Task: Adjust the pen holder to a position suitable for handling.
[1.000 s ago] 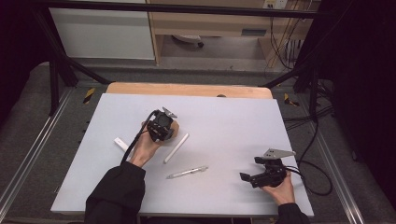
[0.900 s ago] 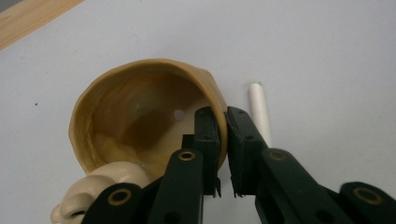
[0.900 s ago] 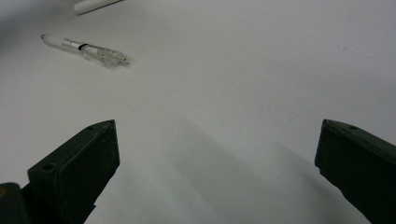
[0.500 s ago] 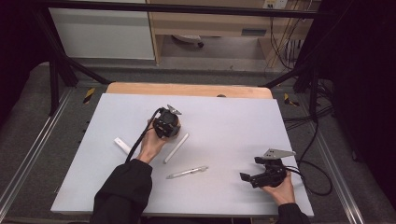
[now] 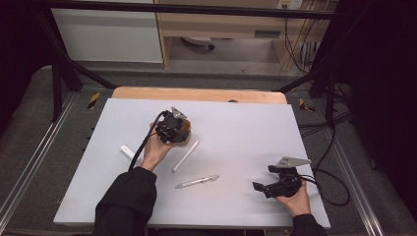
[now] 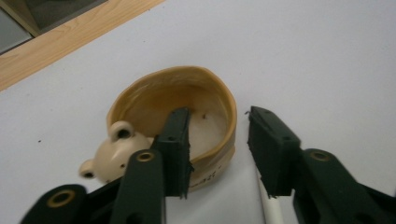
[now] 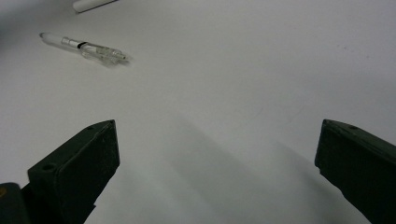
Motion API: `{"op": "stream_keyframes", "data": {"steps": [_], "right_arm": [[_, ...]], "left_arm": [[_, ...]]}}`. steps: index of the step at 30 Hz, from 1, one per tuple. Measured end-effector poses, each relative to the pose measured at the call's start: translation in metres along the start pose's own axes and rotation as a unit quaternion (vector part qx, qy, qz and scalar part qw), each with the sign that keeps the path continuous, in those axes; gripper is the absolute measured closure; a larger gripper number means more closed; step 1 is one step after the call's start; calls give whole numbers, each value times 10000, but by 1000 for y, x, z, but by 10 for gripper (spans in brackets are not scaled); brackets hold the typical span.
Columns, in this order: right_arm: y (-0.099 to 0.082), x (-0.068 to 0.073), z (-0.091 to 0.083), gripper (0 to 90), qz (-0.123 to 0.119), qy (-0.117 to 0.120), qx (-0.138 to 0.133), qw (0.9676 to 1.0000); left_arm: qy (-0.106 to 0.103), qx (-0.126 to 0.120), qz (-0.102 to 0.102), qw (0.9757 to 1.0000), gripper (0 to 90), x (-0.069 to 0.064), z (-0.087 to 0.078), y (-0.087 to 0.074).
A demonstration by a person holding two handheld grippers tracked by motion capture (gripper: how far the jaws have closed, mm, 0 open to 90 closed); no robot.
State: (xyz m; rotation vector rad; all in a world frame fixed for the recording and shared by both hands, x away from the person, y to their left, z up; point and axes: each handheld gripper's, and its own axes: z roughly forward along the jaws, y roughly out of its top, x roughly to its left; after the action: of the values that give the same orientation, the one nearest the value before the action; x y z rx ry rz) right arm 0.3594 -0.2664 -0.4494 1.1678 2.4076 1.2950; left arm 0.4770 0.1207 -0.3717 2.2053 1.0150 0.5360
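Left gripper (image 6: 219,140) tipped down over cup (image 6: 187,93), jaws just opening, seemingly straddling rim; right gripper (image 7: 215,158) wide, low.

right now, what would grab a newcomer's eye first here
Probably the tan frog-faced cup near the table's far middle, with the left gripper straddling its wall, jaws just opening, one inside. Next, the clear pen at centre and the right gripper, open, at the near right.

Even overhead light falls on the white tabletop (image 5: 236,132), while the floor and room around it lie dim. The high view is soft and low in detail. In the right gripper view a broad grey shadow spreads ahead of the blurred black jaws; far corners darken slightly.
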Motion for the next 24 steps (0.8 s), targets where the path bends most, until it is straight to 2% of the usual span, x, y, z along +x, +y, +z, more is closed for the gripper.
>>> {"op": "stream_keyframes", "data": {"steps": [11,15,18,22,24], "right_arm": [[0,0,2,6,-3,-8,37,10000],[0,0,1,6,-2,-8,37,10000],[0,0,1,6,-9,-8,34,10000],[0,0,1,6,-2,-13,35,10000],[0,0,1,6,8,-11,46,10000]], "left_arm": [[-296,-94,-115,9995,377,14,-32,-21],[-435,-130,-110,9989,316,14,-40,-31],[-463,-127,-66,9988,273,12,-43,-39],[-624,-188,-138,9978,223,10,-45,-50],[-633,-114,-74,9979,170,8,-46,-53]]}}
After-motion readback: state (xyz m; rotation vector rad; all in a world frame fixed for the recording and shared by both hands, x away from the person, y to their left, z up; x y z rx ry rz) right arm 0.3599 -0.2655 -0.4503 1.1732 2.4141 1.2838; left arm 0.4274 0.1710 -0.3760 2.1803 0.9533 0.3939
